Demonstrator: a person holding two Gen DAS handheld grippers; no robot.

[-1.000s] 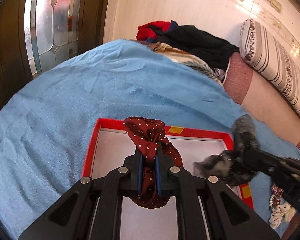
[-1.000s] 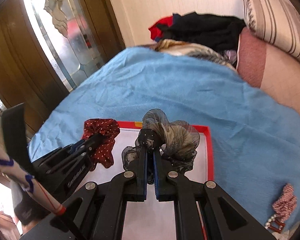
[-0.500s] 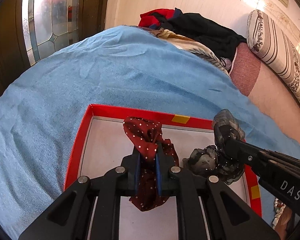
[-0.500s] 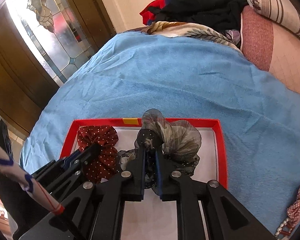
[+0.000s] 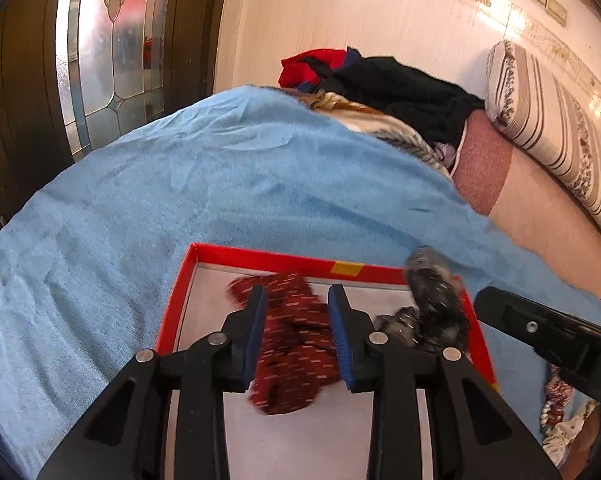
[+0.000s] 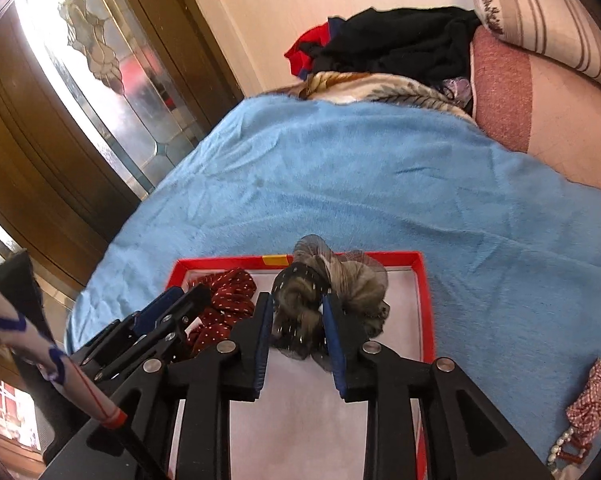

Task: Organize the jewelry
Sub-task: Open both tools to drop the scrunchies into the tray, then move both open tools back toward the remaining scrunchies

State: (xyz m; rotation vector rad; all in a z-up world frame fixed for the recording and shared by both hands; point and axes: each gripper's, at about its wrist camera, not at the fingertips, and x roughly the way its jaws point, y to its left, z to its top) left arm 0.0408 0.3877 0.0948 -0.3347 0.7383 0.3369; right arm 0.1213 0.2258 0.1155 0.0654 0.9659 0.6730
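A red-rimmed tray (image 5: 260, 257) (image 6: 424, 300) with a white floor lies on a blue blanket. My left gripper (image 5: 296, 300) is open over it, and a dark red dotted scrunchie (image 5: 296, 344) (image 6: 228, 300) lies loose between its fingers on the tray floor. My right gripper (image 6: 294, 308) is open too, and a grey-brown sheer scrunchie (image 6: 332, 280) (image 5: 432, 304) lies between its fingers at the tray's right side. Both scrunchies are blurred in the left wrist view.
The blue blanket (image 6: 340, 168) covers a bed. More jewelry, a red checked scrunchie (image 6: 592, 396) and pearl beads (image 6: 560, 444), lies on the blanket right of the tray. Piled clothes (image 5: 392, 80) and a striped bolster (image 5: 548, 120) lie at the far end. A wooden glass door (image 6: 60, 100) stands on the left.
Both grippers have opened and let go of their scrunchies, which now lie in the tray. Both grippers have pulled back a little.
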